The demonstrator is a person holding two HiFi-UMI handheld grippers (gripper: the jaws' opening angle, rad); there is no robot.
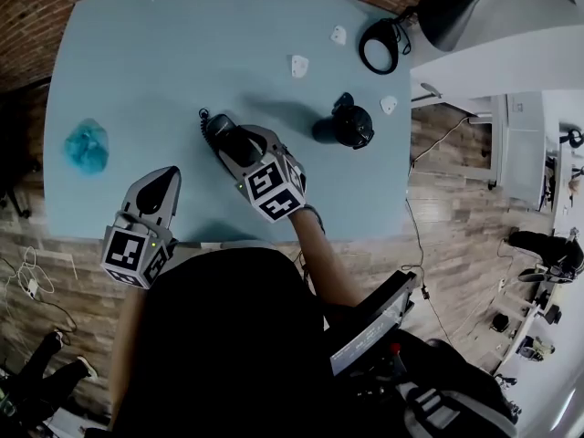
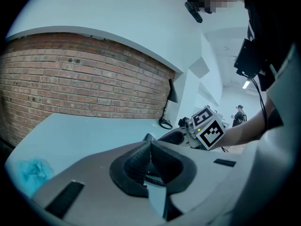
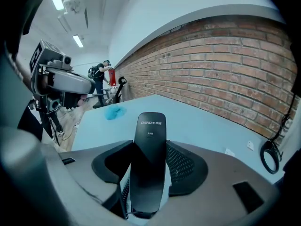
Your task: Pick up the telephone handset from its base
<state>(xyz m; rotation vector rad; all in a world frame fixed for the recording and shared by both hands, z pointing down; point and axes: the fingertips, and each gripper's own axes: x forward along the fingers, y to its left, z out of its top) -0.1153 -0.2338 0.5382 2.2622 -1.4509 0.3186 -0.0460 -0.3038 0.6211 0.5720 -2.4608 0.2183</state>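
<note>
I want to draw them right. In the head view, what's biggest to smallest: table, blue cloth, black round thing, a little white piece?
1. Table.
2. Black round thing and blue cloth look about alike, so tied.
3. White piece.

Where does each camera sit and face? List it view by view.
Head view: on the person's head, looking steeply down at the table; shows torso, left gripper, right gripper.
Left gripper view: on the left gripper, facing the brick wall; own jaws shut, empty.
Right gripper view: on the right gripper, along the wall; jaws clamp the handset.
Shared: blue cloth in all three.
</note>
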